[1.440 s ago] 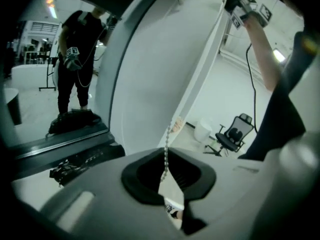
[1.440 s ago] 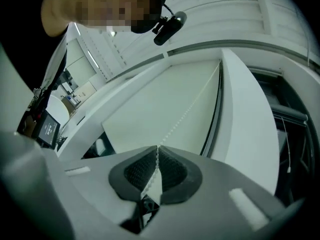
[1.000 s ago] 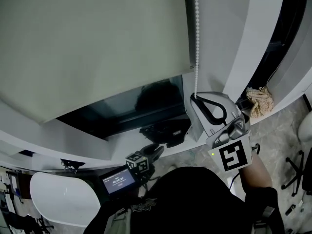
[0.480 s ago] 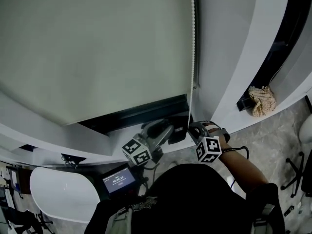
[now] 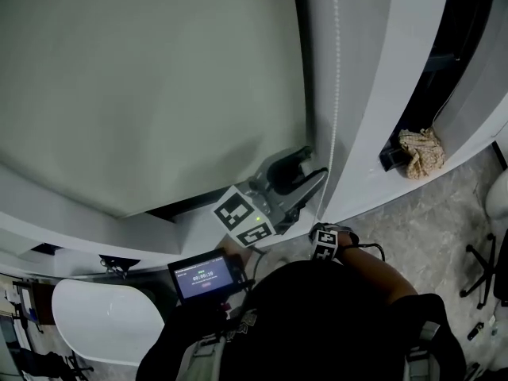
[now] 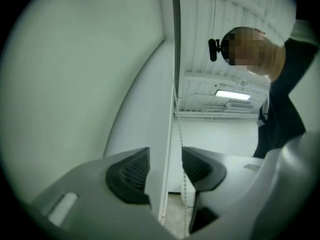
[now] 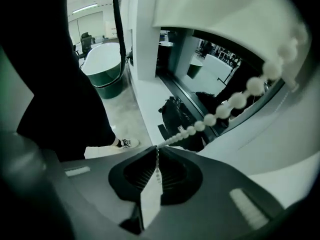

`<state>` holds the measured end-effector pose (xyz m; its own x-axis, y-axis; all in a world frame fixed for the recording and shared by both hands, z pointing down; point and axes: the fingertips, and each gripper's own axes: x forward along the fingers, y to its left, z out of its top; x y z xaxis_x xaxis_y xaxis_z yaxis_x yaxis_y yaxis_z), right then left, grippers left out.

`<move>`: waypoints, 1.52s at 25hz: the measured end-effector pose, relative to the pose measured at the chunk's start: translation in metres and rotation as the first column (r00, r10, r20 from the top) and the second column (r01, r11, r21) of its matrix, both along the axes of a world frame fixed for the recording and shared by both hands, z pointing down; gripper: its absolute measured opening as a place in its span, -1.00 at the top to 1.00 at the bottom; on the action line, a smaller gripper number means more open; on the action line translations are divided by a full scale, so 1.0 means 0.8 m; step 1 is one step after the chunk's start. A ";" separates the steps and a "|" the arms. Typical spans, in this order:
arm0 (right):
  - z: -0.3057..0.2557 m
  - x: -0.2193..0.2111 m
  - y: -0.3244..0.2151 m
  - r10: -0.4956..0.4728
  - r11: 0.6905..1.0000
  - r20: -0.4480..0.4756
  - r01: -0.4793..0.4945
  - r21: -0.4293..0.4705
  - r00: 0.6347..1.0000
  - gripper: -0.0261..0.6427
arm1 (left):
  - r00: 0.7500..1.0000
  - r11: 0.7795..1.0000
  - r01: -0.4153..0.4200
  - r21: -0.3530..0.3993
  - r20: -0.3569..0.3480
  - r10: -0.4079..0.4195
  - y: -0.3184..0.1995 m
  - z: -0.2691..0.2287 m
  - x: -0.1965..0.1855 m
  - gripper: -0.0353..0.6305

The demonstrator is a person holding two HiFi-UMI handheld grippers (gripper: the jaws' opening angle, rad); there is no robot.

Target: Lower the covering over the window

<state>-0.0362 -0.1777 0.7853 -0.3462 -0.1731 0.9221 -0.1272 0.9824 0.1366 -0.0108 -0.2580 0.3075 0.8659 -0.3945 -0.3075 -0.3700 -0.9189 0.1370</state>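
- The roller blind (image 5: pixel 151 78) hung just left of the bead chain (image 5: pixel 334 94) and covered nearly the whole window. Only a thin dark strip of glass (image 5: pixel 190 205) showed under its hem, down-left of the chain's lower end.
- So I'd say the job was mostly done. What was left looked like one more pull or so to close that sliver, then letting go of the chain.
- The right gripper (image 7: pixel 156 159) was at the very bottom of the chain, below the sill, with its jaws pressed together on the beads. In the right gripper view the chain (image 7: pixel 235 101) ran taut straight up out of the pads.
- The left gripper (image 5: pixel 311 165) sat higher up, just left of the chain beside the blind's bottom corner, and its jaws were spreading apart.
- In the left gripper view the chain (image 6: pixel 181 149) passed through the gap close to one pad, along with a white frame edge, but neither pad was pressing on it, so there was no grip there.
- My guess is the left one was lined up to grab the chain higher for the next pull. That's a guess, nothing more.
- A crumpled rag (image 5: pixel 417 153) lay on the ledge well right of the chain, clear of everything.
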 end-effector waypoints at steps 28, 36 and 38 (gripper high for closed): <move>-0.207 0.040 -0.048 0.605 0.777 0.728 -0.438 -0.452 0.322 0.49 | 0.911 0.927 0.318 -0.200 0.336 -0.240 -0.076 0.217 -0.066 0.87; -0.497 0.036 -0.088 0.247 0.880 0.968 -0.427 -0.206 0.044 0.51 | 0.876 0.899 0.316 -0.302 0.457 -0.154 -0.032 0.333 -0.069 0.87; -0.539 0.024 -0.107 0.238 0.869 0.971 -0.455 -0.196 0.036 0.52 | 0.852 0.899 0.295 -0.323 0.516 -0.094 -0.005 0.366 -0.061 0.87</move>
